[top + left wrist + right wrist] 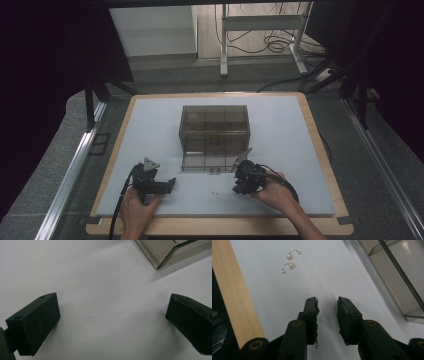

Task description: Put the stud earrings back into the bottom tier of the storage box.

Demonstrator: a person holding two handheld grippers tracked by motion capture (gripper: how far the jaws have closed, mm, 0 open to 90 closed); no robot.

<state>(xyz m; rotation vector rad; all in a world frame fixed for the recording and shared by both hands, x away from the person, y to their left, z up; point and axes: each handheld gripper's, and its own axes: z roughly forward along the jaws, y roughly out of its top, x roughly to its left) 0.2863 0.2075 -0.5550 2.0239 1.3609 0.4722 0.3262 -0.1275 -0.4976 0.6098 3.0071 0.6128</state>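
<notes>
earrings [290, 261]: two pearl hooks, side by side on the white mat [280, 150] near its front edge, apart from all else
box [214, 129]: smoky clear organizer, mid-mat, front flap down, likely their destination
right gripper [328, 305]: narrowly parted, empty, aimed toward earrings
left gripper [112, 315]: wide apart, empty, resting front-left

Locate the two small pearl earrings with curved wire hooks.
The pearl earrings lie side by side on the white mat, ahead-left of the right claw, near the wooden table edge.
</notes>
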